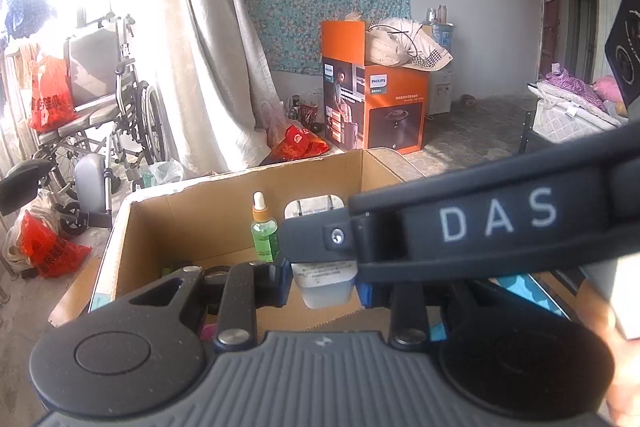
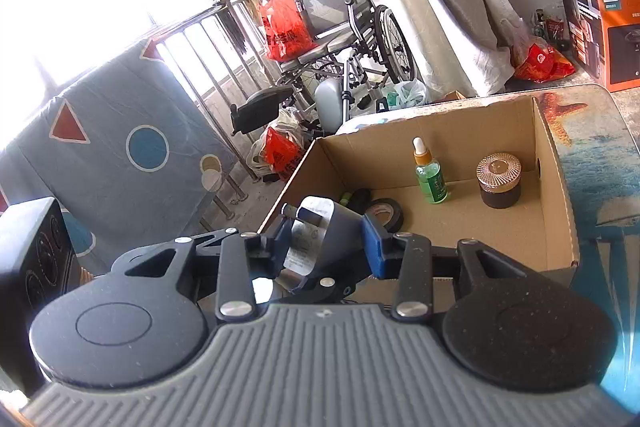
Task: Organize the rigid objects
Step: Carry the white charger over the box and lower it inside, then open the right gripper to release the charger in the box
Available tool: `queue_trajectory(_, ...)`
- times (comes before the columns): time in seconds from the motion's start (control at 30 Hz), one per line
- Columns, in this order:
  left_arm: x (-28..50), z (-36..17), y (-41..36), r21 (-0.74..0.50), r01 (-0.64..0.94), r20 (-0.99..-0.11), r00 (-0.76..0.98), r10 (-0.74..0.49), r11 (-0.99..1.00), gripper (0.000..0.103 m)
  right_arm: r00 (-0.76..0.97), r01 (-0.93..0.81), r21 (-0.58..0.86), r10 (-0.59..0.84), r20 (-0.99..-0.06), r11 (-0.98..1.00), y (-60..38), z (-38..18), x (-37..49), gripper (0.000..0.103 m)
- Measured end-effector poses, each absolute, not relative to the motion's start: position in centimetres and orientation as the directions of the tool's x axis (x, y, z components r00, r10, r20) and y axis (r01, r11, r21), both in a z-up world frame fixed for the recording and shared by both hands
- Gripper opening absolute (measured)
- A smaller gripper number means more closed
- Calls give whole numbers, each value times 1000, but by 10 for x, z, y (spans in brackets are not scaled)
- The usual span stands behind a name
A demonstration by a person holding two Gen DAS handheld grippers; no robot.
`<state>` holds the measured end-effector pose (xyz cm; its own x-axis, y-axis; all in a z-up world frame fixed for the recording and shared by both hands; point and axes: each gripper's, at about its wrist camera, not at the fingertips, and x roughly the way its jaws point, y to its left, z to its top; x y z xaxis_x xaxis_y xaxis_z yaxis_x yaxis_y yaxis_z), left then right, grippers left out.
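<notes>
My left gripper point(image 1: 322, 285) and right gripper point(image 2: 326, 245) both clamp one white bottle point(image 1: 326, 285) above the box point(image 2: 554, 163); uneven pulls could twist it free.

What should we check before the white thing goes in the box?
1. Left gripper pinching the white block: ok.
2. Right gripper holding it too: one finger touches the block, and a dark part sits against the other: cannot tell.
3. Bare floor in the cardboard box: there is a gap between the green dropper bottle and the brown jar: ok.
4. Bottle and jar upright: ok.
5. Black tape roll out of the way: it lies close under the fingers: not ok.
</notes>
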<state>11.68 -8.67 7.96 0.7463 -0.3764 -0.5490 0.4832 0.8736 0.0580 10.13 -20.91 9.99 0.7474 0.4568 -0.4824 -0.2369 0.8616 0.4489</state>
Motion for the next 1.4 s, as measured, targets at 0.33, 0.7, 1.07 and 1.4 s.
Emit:
queue_trajectory(0.33, 222, 37, -94, -58, 436, -760, 564, -323, 898, 32, 561, -144, 510, 494, -664, 848, -223, 59, 239, 38)
queue_trajectory(0.7, 279, -2, -67, -210, 322, -882, 345, -321, 923, 32, 390, -89, 533, 522, -759, 841, -209, 1, 293, 38)
queue_trajectory(1.07, 275, -4, -56, -278, 280, -884, 298, -359, 919, 45, 339, -31, 552, 528, -779, 833, -210, -20, 304, 40)
queue_trajectory(1.4, 230, 49, -70, -113, 367, -806, 510, -301, 923, 79, 517, -40, 599, 530, -672, 799, -232, 19, 252, 51)
